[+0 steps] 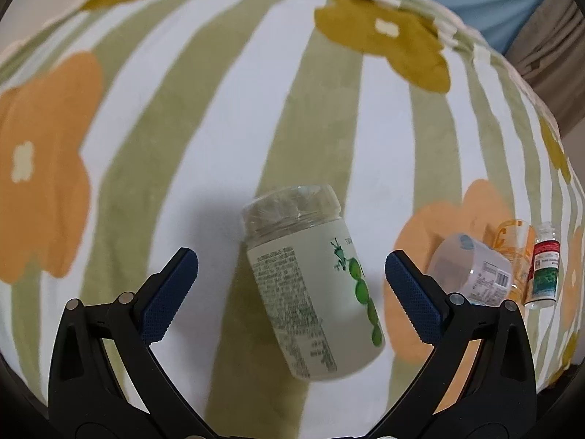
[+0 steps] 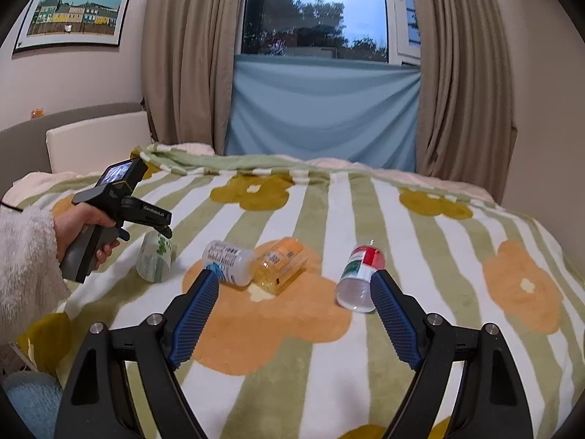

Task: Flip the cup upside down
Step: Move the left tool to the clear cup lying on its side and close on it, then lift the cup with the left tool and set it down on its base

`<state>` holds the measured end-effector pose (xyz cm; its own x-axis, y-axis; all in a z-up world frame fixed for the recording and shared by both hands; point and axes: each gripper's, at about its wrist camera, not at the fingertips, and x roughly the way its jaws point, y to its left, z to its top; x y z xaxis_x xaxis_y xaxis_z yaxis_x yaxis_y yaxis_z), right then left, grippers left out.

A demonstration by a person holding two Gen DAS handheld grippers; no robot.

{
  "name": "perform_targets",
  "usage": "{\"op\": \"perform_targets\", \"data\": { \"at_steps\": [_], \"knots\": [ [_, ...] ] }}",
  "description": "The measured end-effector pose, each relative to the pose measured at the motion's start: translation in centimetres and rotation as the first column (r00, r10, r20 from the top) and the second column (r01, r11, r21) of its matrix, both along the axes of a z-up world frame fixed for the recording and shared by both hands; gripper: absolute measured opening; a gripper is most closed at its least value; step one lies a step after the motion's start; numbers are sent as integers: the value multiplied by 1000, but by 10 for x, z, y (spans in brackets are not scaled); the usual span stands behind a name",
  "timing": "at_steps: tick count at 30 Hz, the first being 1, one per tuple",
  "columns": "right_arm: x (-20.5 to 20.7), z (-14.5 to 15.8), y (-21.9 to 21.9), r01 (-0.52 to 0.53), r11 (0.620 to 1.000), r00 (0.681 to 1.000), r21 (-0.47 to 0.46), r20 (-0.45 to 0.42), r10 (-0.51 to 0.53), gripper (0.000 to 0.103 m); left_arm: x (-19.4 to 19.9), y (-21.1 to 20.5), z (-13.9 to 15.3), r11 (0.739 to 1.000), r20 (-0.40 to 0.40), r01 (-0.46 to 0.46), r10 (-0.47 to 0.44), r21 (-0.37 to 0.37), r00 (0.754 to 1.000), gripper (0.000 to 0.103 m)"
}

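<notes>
A frosted cup with a green lizard print (image 1: pixel 310 285) lies on its side on the striped blanket, its clear thick end pointing away. My left gripper (image 1: pixel 290 270) is open, its blue pads either side of the cup, not touching it. In the right wrist view the same cup (image 2: pixel 155 258) lies under the left gripper (image 2: pixel 162 228), held in a hand. My right gripper (image 2: pixel 292 289) is open and empty above the blanket. A red and green labelled cup (image 2: pixel 360 276) lies just beside its right finger (image 2: pixel 393 314).
A white cup with a blue logo (image 2: pixel 228 261) and an orange cup (image 2: pixel 281 265) lie on their sides mid-bed; they also show in the left wrist view, the white cup (image 1: pixel 471 269) and the orange one (image 1: pixel 513 245). The blanket (image 2: pixel 402 219) covers the bed. Curtains and a window stand behind.
</notes>
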<state>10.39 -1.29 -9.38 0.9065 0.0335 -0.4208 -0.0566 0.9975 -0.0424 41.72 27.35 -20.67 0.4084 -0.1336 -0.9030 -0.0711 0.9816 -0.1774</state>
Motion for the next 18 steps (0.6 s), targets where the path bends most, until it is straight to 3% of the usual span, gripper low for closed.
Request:
{"op": "perform_targets", "data": {
  "at_steps": [4, 6, 7, 18],
  "knots": [
    [6, -9, 2, -20, 1000, 1000, 4, -22, 20, 82, 9, -7, -17, 1000, -63, 26, -26, -4, 998, 90],
    [8, -12, 4, -30, 1000, 999, 7, -30, 30, 82, 12, -9, -23, 999, -83, 32, -34, -16, 996, 73],
    [8, -13, 4, -33, 999, 999, 8, -33, 33, 82, 12, -10, -26, 999, -92, 38, -41, -30, 995, 70],
    [6, -11, 3, -40, 999, 999, 36, -35, 42, 82, 0, -15, -4, 995, -60, 91, -94, -39, 994, 68]
  ]
}}
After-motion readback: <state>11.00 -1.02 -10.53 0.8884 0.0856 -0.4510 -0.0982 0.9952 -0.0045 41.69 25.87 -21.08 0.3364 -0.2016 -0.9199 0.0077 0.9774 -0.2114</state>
